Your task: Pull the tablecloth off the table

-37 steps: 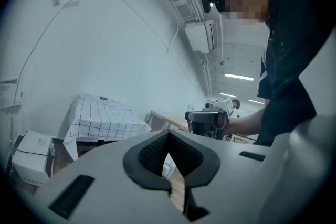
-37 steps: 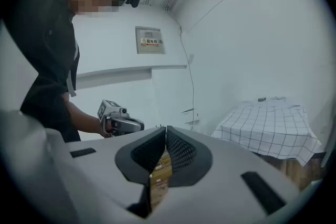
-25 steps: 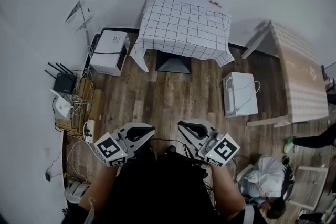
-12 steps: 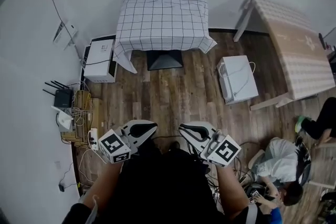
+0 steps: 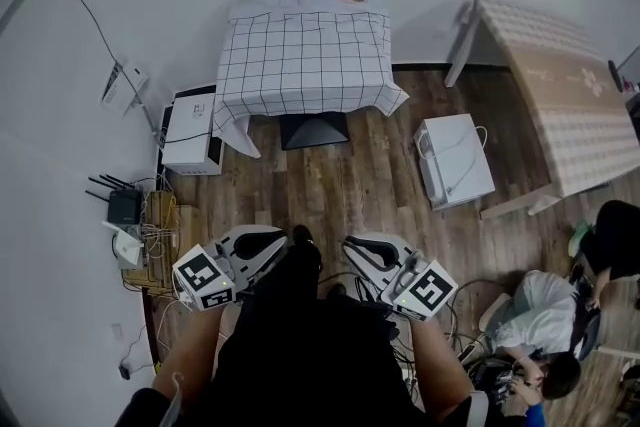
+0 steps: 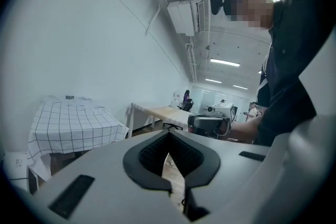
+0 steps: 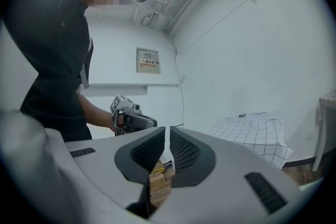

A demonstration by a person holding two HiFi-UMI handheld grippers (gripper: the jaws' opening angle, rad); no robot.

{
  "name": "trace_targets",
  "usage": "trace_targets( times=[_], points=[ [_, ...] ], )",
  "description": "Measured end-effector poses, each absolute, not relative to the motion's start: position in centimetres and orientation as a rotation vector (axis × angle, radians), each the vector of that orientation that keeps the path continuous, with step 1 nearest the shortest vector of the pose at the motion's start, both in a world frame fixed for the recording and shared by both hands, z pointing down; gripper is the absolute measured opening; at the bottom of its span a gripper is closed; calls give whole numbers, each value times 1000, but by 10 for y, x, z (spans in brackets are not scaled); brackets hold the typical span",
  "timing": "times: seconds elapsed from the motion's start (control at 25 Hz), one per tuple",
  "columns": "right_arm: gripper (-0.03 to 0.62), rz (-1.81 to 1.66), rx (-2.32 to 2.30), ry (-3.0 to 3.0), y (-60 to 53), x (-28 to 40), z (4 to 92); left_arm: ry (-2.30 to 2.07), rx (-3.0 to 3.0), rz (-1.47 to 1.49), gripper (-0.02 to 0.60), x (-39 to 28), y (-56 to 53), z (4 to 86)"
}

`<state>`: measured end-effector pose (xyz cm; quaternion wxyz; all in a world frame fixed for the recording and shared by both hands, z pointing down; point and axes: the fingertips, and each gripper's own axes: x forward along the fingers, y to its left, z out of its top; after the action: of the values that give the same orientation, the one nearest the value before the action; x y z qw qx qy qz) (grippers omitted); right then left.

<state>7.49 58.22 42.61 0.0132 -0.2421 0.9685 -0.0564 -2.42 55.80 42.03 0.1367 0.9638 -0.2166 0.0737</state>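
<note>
A white tablecloth with a black grid [image 5: 305, 60] covers a small table against the far wall and hangs down over its edges. It also shows at the left in the left gripper view, the tablecloth [image 6: 73, 120], and at the right in the right gripper view, the tablecloth [image 7: 254, 134]. My left gripper [image 5: 272, 240] and right gripper [image 5: 356, 246] are held low in front of my body, far from the table. Both are shut with nothing between the jaws. The left gripper [image 6: 169, 136] and right gripper [image 7: 167, 134] point roughly level.
A white box [image 5: 190, 120] stands left of the table and another white box [image 5: 455, 160] lies on the wood floor to its right. A long table [image 5: 570, 105] fills the right side. A router and cables [image 5: 125, 207] lie at the left wall. A person [image 5: 530, 315] sits at lower right.
The covered table has shifted left and slightly nearer in the head view. Both grippers stay shut in front of my body. A dark shoe now shows between them.
</note>
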Motion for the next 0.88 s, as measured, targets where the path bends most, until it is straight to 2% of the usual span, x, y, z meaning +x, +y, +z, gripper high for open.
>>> trace_targets(
  times=[0.36, 0.88],
  points=[
    [21, -238, -794, 3100, 490, 73, 438, -672, 2764, 147, 3, -48, 453, 431],
    [21, -351, -845, 3202, 289, 23, 442, -665, 2681, 81, 3, -106, 261, 453]
  ],
)
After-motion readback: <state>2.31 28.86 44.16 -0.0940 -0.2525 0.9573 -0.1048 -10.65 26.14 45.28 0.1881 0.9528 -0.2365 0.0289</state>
